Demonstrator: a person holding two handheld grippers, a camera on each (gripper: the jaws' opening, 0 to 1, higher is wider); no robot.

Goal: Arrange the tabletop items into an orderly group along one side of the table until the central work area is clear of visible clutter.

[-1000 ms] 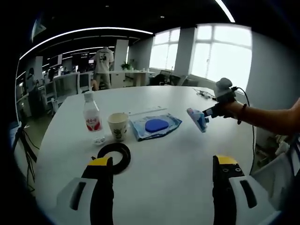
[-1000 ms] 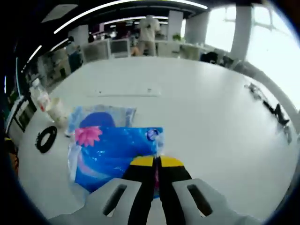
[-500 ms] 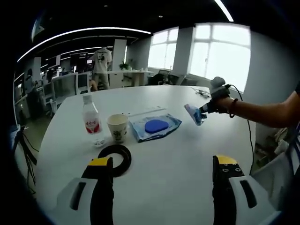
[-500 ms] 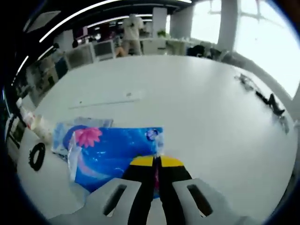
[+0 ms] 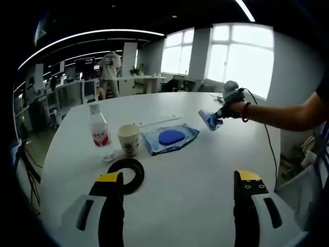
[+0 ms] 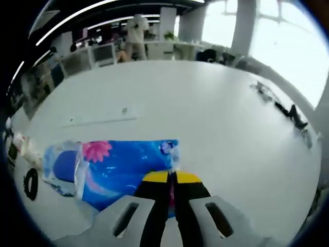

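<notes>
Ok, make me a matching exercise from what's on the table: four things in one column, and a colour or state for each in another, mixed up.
Things:
1. bottle
2. paper cup
3. tape ring
4. blue packet

States:
A. black, lying flat near the left tongs
B. pinched in the right tongs, off the table
C. upright, red label
D. upright, between the bottle and the blue-lidded wipes pack

Pairs: 1-C, 2-D, 3-A, 4-B

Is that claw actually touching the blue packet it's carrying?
Touching. In the right gripper view the right gripper has its jaws shut on the blue packet's edge.
</notes>
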